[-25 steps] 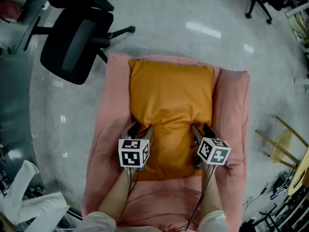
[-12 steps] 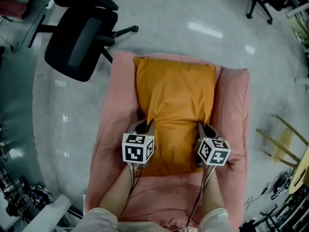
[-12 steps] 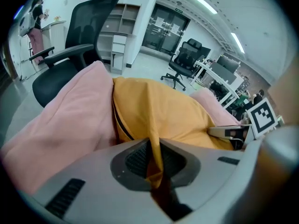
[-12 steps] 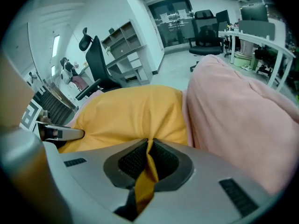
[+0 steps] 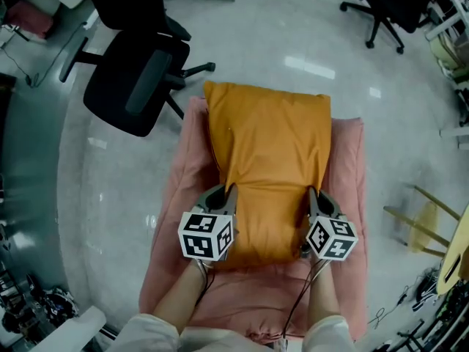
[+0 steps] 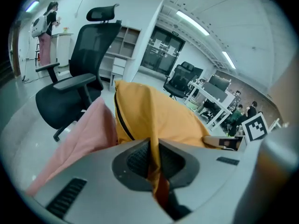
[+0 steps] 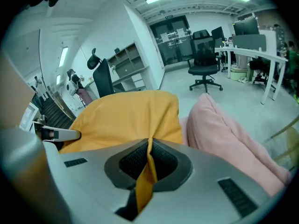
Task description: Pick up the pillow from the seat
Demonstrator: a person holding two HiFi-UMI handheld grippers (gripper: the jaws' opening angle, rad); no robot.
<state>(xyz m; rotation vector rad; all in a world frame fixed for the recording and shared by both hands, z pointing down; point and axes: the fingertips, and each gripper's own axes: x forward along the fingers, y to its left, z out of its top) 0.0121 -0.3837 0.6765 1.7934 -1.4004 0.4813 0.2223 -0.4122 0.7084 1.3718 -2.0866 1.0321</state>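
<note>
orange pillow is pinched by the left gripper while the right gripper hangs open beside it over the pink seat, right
No: the right gripper is not open. The right gripper view shows its jaws, just closed, pinching a fold of the orange pillow, as the left gripper, also just closed, does over the pink seat.

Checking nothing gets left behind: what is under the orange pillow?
Under the orange pillow is the pink seat, visible along both sides and the near edge. Its middle is covered by the pillow, so anything lying there cannot be seen.
</note>
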